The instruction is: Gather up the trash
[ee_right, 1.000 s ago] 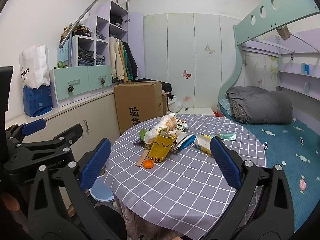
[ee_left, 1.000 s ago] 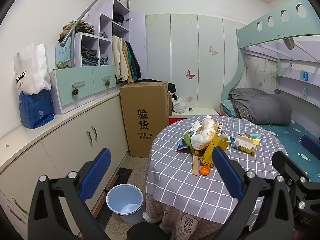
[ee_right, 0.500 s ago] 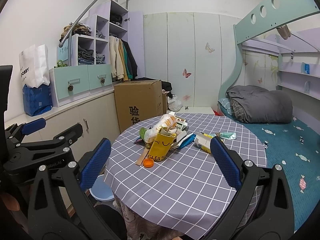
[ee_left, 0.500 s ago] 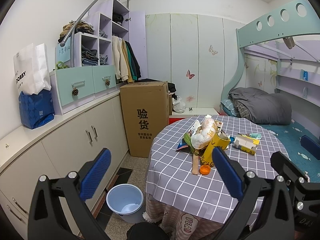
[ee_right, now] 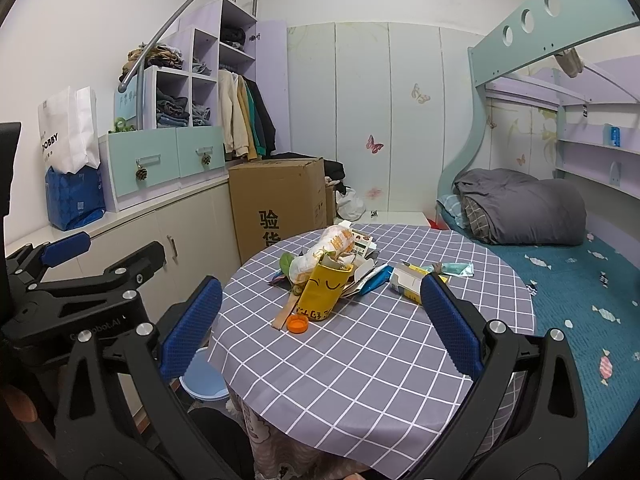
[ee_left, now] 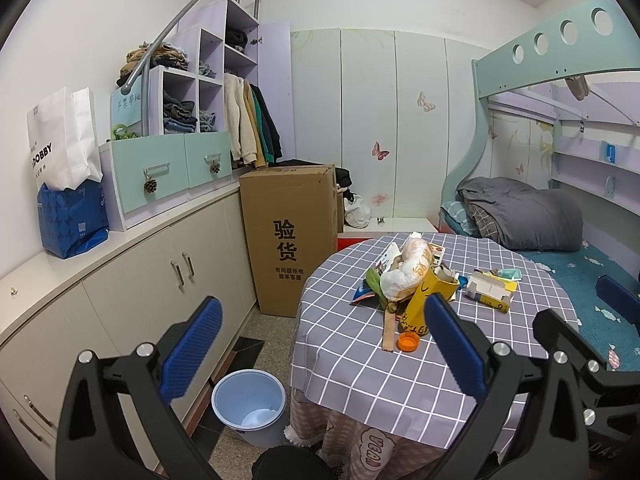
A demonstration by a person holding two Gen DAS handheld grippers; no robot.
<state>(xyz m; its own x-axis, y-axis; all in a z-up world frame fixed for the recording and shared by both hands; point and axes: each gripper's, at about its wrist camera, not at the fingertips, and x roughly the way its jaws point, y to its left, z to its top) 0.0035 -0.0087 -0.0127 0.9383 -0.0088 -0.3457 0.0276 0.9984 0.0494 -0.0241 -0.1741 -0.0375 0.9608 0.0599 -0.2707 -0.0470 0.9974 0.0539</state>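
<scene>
Nearest in each wrist view, a pair of tongs was seen with its blue-padded fingers spread wide and nothing held between them: the left tongs (ee_left: 322,354) and the right tongs (ee_right: 320,326). In the right wrist view the left tongs were also seen at the near left edge, level with the near left side of the surface.

Just beyond the fingers, a round surface (ee_right: 360,380) covered by a grey checked cloth was seen. Below its near left edge, on the floor, a light blue bucket (ee_left: 250,406) stood, close to the left tongs' left finger.

On the middle of the surface the trash was heaped, well apart from both pairs of tongs and beyond their fingertips. An orange bottle cap (ee_right: 298,324) lay nearest, with a flat wooden stick (ee_right: 286,312) just beside it on the left. Behind these a yellow paper cup (ee_right: 324,294) lay tilted, and a white crumpled bag (ee_right: 324,250) was draped over it. To the right, a small white and yellow carton (ee_right: 410,282) lay on its side, close to the right tongs' right fingertip in that view.

Farther off, a tall cardboard box (ee_left: 290,240) stood on the floor beyond the surface's left side, and a bed with a grey quilt (ee_left: 524,216) was seen at the far right.
</scene>
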